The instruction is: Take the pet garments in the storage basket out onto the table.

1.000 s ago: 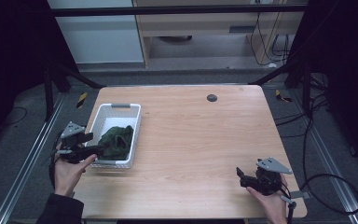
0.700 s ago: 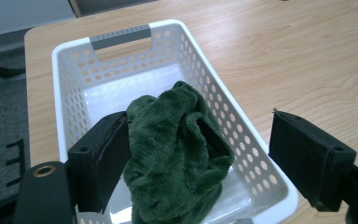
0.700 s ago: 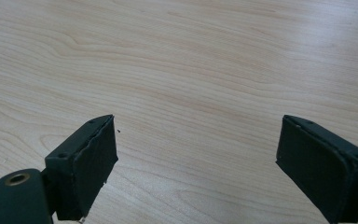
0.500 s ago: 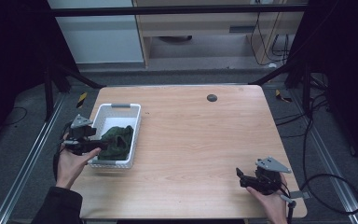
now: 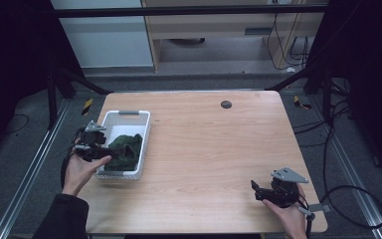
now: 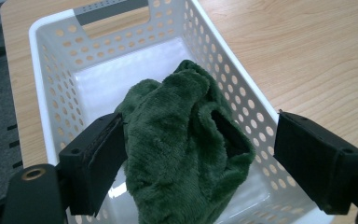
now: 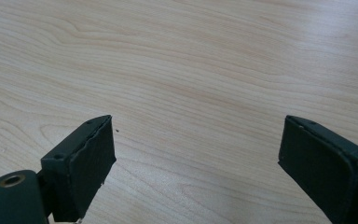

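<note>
The green cloth (image 6: 186, 149) lies bunched in the white basket (image 6: 51, 88), which stands at the left side of the worktop (image 5: 214, 149). It is a plush, crumpled heap toward the near end of the basket, with the far end of the basket floor bare and the handle slot beyond.

The left claw (image 6: 198, 161) hangs over that near end, pointing into the basket. Its jaws have just been opening and now stand wide. The cloth sits between them: its edge brushes or nearly brushes the left-hand pad, while a clear gap separates it from the right-hand pad, so nothing is being squeezed. The heap lies straight ahead of and below the jaws, its longer run going away from the claw toward the basket's handle end.

From above, the left claw (image 5: 95, 144) shows at the basket's outer long wall, with the cloth (image 5: 124, 152) just beside it. The right claw (image 5: 273, 191) rests well apart, at the near right corner of the worktop, so the left hand is much the nearer to the cloth.

The right gripper view shows its own jaws (image 7: 196, 163) spread wide over bare wood, with nothing between them. The left gripper view alone gives the pad-to-cloth relation; the high view alone gives the spacing between the two hands.
</note>
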`<state>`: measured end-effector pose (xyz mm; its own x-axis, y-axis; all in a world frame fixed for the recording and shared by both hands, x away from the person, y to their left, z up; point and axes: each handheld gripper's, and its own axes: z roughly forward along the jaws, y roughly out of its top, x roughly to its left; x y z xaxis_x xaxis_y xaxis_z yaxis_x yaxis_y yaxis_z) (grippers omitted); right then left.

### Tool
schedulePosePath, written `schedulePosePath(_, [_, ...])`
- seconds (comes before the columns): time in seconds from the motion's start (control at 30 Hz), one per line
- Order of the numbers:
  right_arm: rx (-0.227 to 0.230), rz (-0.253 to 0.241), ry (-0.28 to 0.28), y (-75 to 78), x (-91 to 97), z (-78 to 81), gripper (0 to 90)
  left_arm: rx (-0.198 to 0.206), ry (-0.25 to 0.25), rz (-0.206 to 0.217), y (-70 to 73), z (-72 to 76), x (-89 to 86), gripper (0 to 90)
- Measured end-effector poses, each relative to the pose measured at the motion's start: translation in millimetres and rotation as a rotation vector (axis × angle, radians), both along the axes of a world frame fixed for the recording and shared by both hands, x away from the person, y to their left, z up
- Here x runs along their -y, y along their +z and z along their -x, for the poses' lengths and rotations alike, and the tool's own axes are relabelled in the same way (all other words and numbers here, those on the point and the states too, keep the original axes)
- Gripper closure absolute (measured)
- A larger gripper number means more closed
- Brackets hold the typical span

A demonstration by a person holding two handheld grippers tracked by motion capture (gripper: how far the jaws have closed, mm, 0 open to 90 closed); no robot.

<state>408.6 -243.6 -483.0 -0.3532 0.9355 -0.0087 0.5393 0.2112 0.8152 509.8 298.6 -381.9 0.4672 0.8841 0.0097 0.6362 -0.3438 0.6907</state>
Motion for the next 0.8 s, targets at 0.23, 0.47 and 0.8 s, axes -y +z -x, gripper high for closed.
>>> schedulePosePath(0.23, [-0.004,0.003,0.003,-0.6,-0.1,-0.6,10.6,-0.042,0.004,-0.026,-8.2,-8.8,-1.8,15.4])
schedulePosePath(0.47, [-0.009,0.003,-0.001,-1.2,0.6,-1.3,10.6,-0.077,0.024,-0.035,-15.7,-15.6,-4.3,15.7])
schedulePosePath(0.8, [-0.018,0.006,0.0,-2.0,1.0,-2.0,10.5,-0.119,0.021,-0.034,-24.8,-22.8,-4.0,16.3])
